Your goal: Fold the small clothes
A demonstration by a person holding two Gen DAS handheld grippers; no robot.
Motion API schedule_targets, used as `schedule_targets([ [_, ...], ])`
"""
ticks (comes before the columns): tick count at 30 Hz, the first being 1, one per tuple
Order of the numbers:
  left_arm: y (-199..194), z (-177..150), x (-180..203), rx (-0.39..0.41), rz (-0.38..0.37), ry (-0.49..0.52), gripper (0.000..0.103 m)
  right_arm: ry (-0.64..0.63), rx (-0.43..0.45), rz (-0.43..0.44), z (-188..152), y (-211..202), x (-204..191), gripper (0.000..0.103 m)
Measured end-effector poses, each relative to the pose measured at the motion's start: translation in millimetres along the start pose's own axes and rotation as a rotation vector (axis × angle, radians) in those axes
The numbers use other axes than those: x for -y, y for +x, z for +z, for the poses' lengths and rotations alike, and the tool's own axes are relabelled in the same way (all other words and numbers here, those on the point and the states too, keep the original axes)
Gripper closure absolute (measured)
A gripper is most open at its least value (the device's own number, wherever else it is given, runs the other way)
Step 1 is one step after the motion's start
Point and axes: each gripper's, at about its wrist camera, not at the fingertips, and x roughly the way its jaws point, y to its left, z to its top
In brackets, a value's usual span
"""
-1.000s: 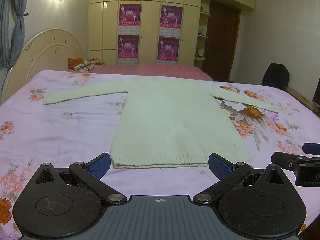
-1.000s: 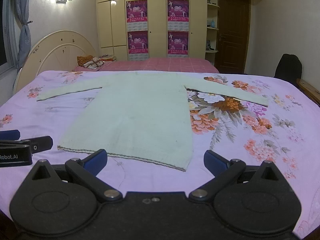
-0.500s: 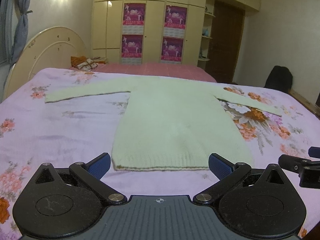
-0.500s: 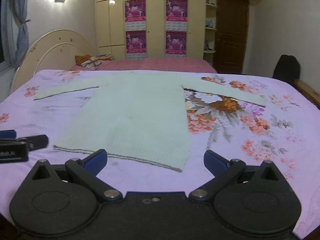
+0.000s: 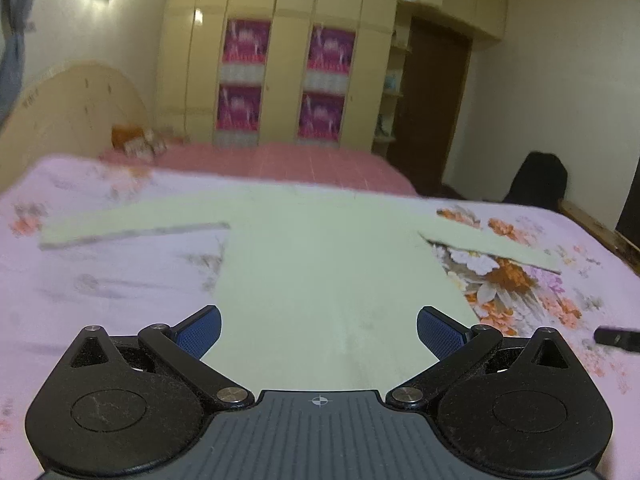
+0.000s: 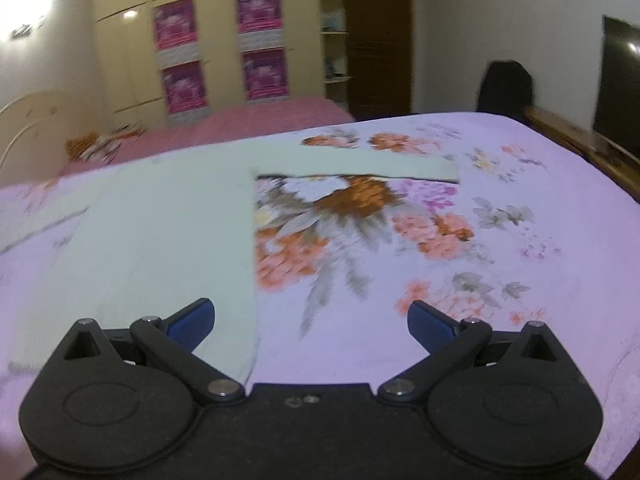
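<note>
No fold has been made yet. The sweater [image 5: 332, 272] lies spread flat on the bed [image 5: 100, 280], body and both sleeves out to the sides, so the whole task is judged to be still ahead: sleeves in, then the body doubled over.

The left gripper [image 5: 319, 330] hangs low over the lower part of the sweater's body, its jaws spread wide with nothing between them. The blue pads [image 5: 200, 330] stand apart, one at each side of the body panel. The right gripper [image 6: 311, 326] is also wide and empty; it sits over the right side edge of the sweater, with that edge running up between its fingers and bare bedspread under its right half. Neither tool can be said to touch the cloth, since both views are blurred.

The sweater is pale green, plain, and looks like a soft knit, though blur hides the texture. It lies in the middle of the bed, neck toward the far edge where a pink cover [image 5: 320, 168] begins. The left sleeve [image 5: 132, 228] reaches toward the bed's left edge; the right sleeve [image 6: 380, 162] stretches toward the right edge across a large flower print [image 6: 348, 196]. The surface shows no visible creases or bunching. A small dark part [image 5: 618, 338] near the right edge of the left view is probably the other tool.
</note>
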Motion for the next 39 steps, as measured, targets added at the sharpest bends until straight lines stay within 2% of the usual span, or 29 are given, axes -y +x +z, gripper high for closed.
schedule_targets([
  [3,33,8,-9,-0.047,-0.017,-0.057,0.0,0.087,-0.018,-0.013,19,26,25,0.001],
  [6,65,13,-14,-0.032,0.016,-0.075,0.0,0.163,-0.052,-0.032,34,56,46,0.002],
  [8,84,19,-21,-0.001,-0.007,-0.134,0.0,0.197,-0.038,-0.045,43,73,56,0.018],
  [9,94,21,-24,0.011,0.004,-0.161,0.0,0.215,-0.029,-0.058,49,85,63,0.032],
  [10,108,24,-24,-0.009,0.027,-0.161,0.0,0.24,-0.018,-0.067,55,98,70,0.039],
  [11,121,27,-26,-0.034,0.029,-0.156,0.0,0.268,-0.007,-0.065,61,111,78,0.039],
  [12,134,31,-27,-0.045,0.037,-0.156,0.0,0.305,0.002,-0.051,67,124,86,0.044],
  [13,143,34,-28,-0.048,0.053,-0.159,0.0,0.341,0.01,-0.03,71,136,94,0.053],
  [15,164,41,-28,-0.036,0.073,-0.156,0.0,0.431,0.024,0.002,83,168,116,0.062],
  [19,211,50,-30,-0.104,0.037,-0.135,0.0,0.582,0.048,-0.004,96,221,157,0.067],
  [25,247,58,-17,-0.125,0.101,-0.065,0.0,0.771,0.054,-0.018,94,272,203,0.067],
  [29,262,60,-16,-0.162,0.071,-0.051,0.0,0.811,0.065,-0.023,94,286,216,0.071],
  [32,265,61,-23,-0.169,0.08,-0.07,0.0,0.803,0.072,-0.032,102,295,223,0.075],
  [33,265,62,-26,-0.169,0.084,-0.08,0.0,0.802,0.072,-0.038,104,298,224,0.079],
  [34,266,64,-32,-0.165,0.09,-0.087,0.0,0.799,0.069,-0.048,107,300,225,0.087],
  [36,266,66,-40,-0.162,0.1,-0.097,0.0,0.769,0.068,-0.081,111,300,223,0.098],
  [39,263,70,-55,-0.158,0.114,-0.1,0.0,0.651,0.095,-0.101,126,296,204,0.098],
])
